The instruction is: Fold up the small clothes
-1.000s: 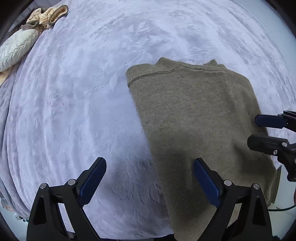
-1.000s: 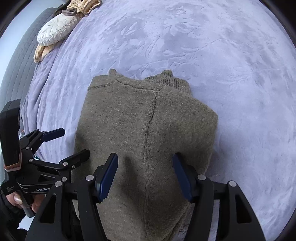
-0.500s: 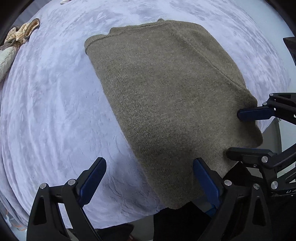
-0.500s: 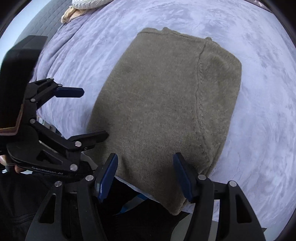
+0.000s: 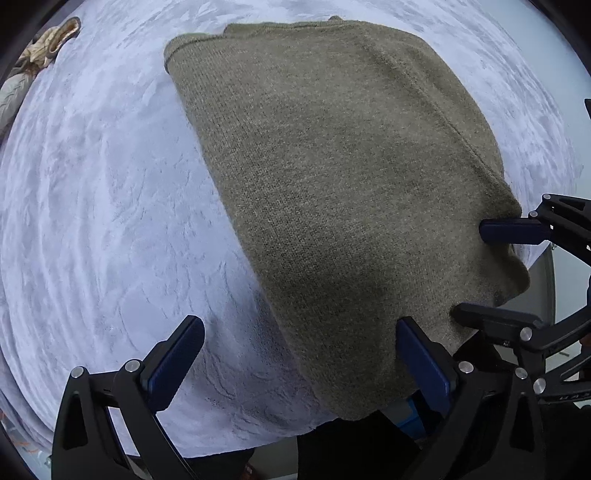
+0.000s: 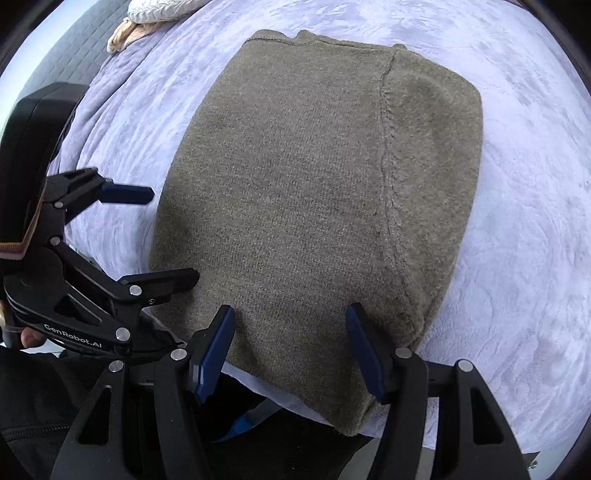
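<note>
On my feeds, an olive-green knit sweater with a fine, flecked weave and a darker raised seam line lies on a pale lavender plush blanket embossed with a faint leaf pattern. My left gripper is black with dark blue pads and silver screw heads; my right gripper matches it. In the far corner I see a cream quilted garment with a braided texture, a peach-beige cloth beneath it, and a grey quilted surface stitched in squares
</note>
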`<state>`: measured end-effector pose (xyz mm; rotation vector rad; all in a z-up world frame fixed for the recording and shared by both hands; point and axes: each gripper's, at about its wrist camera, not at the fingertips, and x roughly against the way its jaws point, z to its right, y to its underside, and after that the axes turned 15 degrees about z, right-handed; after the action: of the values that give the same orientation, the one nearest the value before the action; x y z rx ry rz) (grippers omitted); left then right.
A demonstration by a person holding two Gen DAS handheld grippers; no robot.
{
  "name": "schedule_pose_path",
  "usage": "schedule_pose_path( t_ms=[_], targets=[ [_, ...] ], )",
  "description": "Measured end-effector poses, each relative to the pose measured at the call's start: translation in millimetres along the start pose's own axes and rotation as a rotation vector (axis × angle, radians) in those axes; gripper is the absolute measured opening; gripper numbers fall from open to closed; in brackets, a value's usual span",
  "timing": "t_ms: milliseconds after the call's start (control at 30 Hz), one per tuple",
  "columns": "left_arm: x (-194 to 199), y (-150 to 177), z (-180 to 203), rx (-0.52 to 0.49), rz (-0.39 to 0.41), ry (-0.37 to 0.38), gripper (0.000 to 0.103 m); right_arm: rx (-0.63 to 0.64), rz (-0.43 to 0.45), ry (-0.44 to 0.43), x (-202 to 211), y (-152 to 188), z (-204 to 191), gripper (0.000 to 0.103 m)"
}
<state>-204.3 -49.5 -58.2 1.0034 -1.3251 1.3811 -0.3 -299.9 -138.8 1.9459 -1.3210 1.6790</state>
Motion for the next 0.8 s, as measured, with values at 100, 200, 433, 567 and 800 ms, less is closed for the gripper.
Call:
schedule_pose_path(
  t_ms=[100,200,433,567,800],
  targets=[
    [25,-7,7,-0.071,0.080,-0.056,0.103,0.036,-0.013,0.017,-1,-3,-9,0.073],
    [48,-15,9,-0.095,0.138,-0.072,0.103,0.061,-0.031,0.049,9,-14,-21,0.076],
    [75,-31,-2,-0.065,0.201,-0.093,0.103,0.159,0.052,0.172,52,-36,-41,0.080],
    [80,-38,3,-0.052,0.209,-0.078,0.103,0.209,0.044,0.262,58,-48,-49,0.080],
    [87,-36,3,-0.048,0.221,-0.037,0.103,0.292,0.024,0.335,68,-51,-55,0.080]
  ],
)
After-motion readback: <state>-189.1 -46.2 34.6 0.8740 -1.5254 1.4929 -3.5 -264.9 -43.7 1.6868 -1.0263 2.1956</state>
